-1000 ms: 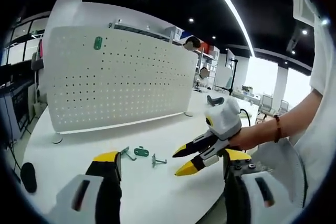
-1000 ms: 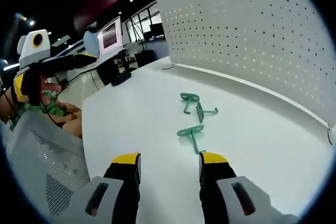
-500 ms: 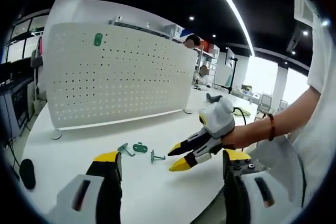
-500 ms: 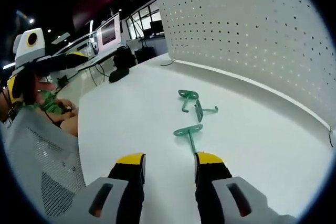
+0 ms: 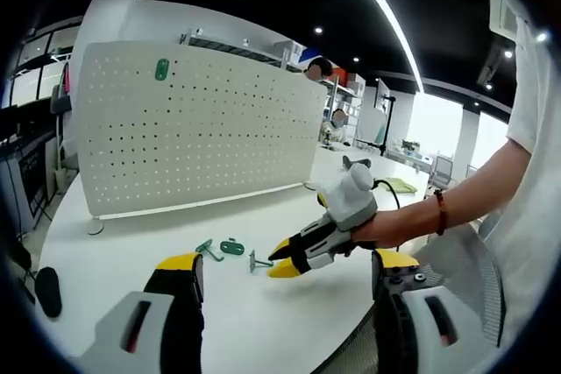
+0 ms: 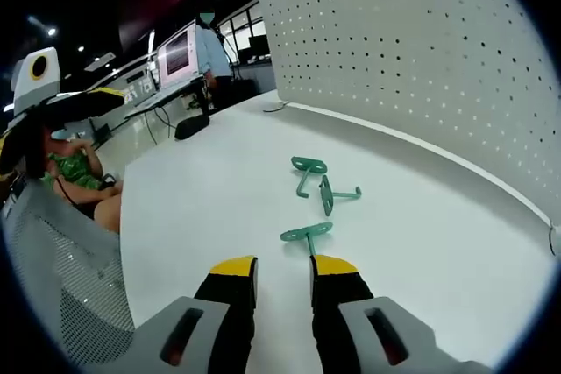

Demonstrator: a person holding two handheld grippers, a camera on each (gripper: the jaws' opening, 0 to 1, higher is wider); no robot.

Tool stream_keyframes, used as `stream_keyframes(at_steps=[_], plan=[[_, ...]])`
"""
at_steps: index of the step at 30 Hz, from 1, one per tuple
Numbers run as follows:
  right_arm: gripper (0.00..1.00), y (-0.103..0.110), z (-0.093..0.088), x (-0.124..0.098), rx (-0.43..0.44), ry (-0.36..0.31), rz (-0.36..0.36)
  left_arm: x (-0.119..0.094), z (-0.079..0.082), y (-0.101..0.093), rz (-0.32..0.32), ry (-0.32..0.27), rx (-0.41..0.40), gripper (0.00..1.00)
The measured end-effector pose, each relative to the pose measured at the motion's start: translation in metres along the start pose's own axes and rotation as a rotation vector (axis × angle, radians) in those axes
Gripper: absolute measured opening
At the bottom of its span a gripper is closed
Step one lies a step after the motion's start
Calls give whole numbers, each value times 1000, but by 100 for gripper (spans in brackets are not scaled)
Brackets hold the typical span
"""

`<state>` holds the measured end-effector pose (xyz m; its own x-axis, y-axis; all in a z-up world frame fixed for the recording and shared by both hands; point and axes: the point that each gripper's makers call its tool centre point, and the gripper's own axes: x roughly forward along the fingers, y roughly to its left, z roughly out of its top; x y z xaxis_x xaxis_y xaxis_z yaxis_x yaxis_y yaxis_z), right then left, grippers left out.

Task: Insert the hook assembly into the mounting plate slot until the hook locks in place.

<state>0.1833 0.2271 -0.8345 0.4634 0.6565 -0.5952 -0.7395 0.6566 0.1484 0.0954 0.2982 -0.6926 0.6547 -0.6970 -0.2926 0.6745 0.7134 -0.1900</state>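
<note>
Where the right claw point(image 6: 283, 271) straddles it half-open: green hook point(image 6: 307, 234), flat oval base, thin stem.

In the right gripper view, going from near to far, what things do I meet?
Right gripper → nearest green hook → two further green hooks → white pegboard

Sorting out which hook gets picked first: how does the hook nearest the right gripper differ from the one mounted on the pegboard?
The nearest hook lies loose on the table, just ahead of the right gripper; the mounted hook sits high on the upright pegboard. The nearest shows its stem; the mounted shows just its plate. Both are green.
</note>
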Motion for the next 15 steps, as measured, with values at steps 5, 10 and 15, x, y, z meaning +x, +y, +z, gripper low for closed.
stream_keyframes(at_steps=[5, 10, 15], plan=[[24, -4, 0, 6, -12, 11, -3, 2, -2, -1, -2, 8, 3, 81], [22, -6, 0, 9, -6, 15, -4, 2, 4, -1, -5, -6, 2, 81], [18, -8, -2, 12, -3, 30, -11, 1, 5, 2, -2, -7, 5, 81]])
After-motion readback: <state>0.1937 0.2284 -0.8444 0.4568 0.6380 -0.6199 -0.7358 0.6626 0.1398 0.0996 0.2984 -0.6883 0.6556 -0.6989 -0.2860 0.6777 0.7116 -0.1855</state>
